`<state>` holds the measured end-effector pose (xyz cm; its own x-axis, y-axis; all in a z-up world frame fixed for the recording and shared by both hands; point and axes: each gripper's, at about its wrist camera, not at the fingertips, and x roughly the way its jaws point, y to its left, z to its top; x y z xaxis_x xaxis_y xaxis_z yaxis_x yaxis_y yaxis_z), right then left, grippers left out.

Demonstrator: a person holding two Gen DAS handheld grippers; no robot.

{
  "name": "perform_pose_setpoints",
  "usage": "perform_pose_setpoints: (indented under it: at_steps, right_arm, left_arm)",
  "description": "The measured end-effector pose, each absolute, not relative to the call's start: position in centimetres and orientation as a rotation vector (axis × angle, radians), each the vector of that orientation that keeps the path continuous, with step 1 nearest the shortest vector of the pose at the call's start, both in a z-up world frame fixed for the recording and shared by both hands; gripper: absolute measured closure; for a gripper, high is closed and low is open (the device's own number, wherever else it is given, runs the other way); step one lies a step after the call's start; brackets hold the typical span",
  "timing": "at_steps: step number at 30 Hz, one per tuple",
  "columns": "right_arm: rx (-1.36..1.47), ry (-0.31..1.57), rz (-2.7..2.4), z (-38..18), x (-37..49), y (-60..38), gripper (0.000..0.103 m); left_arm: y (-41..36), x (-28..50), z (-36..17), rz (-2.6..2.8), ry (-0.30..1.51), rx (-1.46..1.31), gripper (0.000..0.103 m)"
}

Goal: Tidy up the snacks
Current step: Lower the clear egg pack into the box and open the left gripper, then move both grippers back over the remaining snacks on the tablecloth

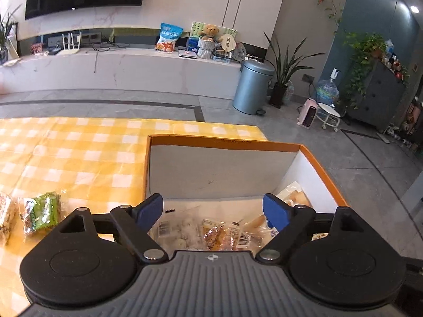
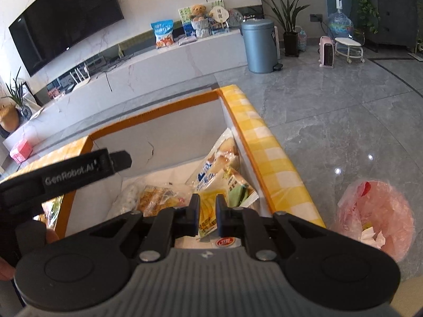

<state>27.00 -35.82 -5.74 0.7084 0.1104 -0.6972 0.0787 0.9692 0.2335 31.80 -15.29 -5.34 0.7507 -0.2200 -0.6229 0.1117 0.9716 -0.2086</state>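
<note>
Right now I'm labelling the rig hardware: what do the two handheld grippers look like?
Left gripper: black linkage arms with silver pivot rivets, round black housings, a ribbed grey body and blue finger pads. Right gripper: the same black-and-grey build, but its fingers look black. A black strap reads "GenRobot.AI".

Counter cloth yellow-and-white check. Box orange rim, white-grey inside. Left claw black with blue pads. Snack packet on the cloth green. Packet in the box yellow and green. Bin grey-blue.
</note>
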Motion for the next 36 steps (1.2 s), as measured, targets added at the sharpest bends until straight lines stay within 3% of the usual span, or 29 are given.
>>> perform_pose_setpoints:
  at_steps: [1, 5, 8, 14, 16, 21, 32, 36]
  right_arm:
    - [0.247, 0.780, 0.007, -5.7, 27.0, -35.9, 0.077]
    - [0.247, 0.779, -0.019, -5.7, 27.0, -36.0, 0.076]
    - [0.250, 0.768, -0.026, -5.2, 26.7, -36.0, 0.069]
    - [0.245, 0.752, 0.000, -4.3, 26.2, -35.5, 0.044]
    - [0.222, 0.744, -0.012, -3.9, 26.1, -35.0, 0.029]
    - [0.206, 0.726, -0.025, -3.1, 25.7, -33.7, 0.008]
    - [0.151, 0.604, 0.011, 1.3, 23.2, -29.9, 0.003]
    - [0.146, 0.589, 0.100, 2.0, 22.8, -28.0, 0.003]
  left_arm:
    - [-15.2, 31.7, -5.3, -0.183, 0.703, -0.166, 0.003]
    - [-15.5, 32.1, -4.9, -0.194, 0.732, -0.160, 0.003]
    - [-15.2, 31.6, -4.2, -0.219, 0.734, -0.129, 0.003]
    - [-14.5, 30.4, -2.8, -0.215, 0.742, -0.131, 0.003]
    - [-14.0, 29.9, -2.4, -0.219, 0.740, -0.124, 0.003]
    - [-12.7, 28.8, -1.0, -0.199, 0.714, -0.066, 0.003]
    - [-5.8, 25.8, 0.9, -0.084, 0.736, -0.100, 0.003]
    - [-1.2, 25.4, -0.4, -0.039, 0.842, -0.225, 0.003]
